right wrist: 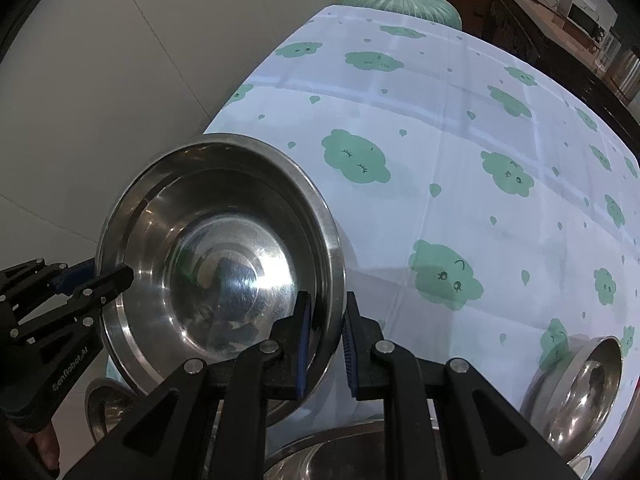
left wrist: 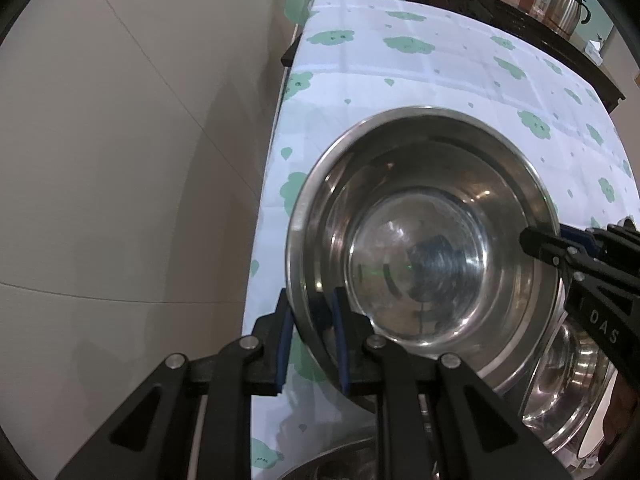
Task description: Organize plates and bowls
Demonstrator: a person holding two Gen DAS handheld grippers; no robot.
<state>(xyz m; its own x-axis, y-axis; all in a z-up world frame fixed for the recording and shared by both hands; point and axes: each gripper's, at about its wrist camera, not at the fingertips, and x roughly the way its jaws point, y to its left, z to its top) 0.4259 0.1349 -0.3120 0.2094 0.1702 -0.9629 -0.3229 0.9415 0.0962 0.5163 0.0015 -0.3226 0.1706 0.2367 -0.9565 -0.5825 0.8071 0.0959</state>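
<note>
A large steel bowl [left wrist: 424, 248] is held tilted above the table, its inside facing both cameras. My left gripper [left wrist: 311, 344] is shut on its left rim. My right gripper [right wrist: 326, 344] is shut on the opposite rim of the same bowl [right wrist: 216, 264]. The right gripper [left wrist: 548, 248] shows in the left wrist view at the bowl's right rim. The left gripper [right wrist: 108, 276] shows in the right wrist view at the bowl's left rim. More steel bowls lie below: one at lower right [left wrist: 568, 384], another at the bottom edge [right wrist: 344, 456].
The table wears a white cloth with green clouds [right wrist: 460, 152]. A small steel bowl stack [right wrist: 580, 392] sits at the right near edge. A green plastic stool [right wrist: 400, 0] stands behind the table. The floor [left wrist: 120, 160] lies to the left. A dark counter with a kettle [left wrist: 568, 8] is at the back right.
</note>
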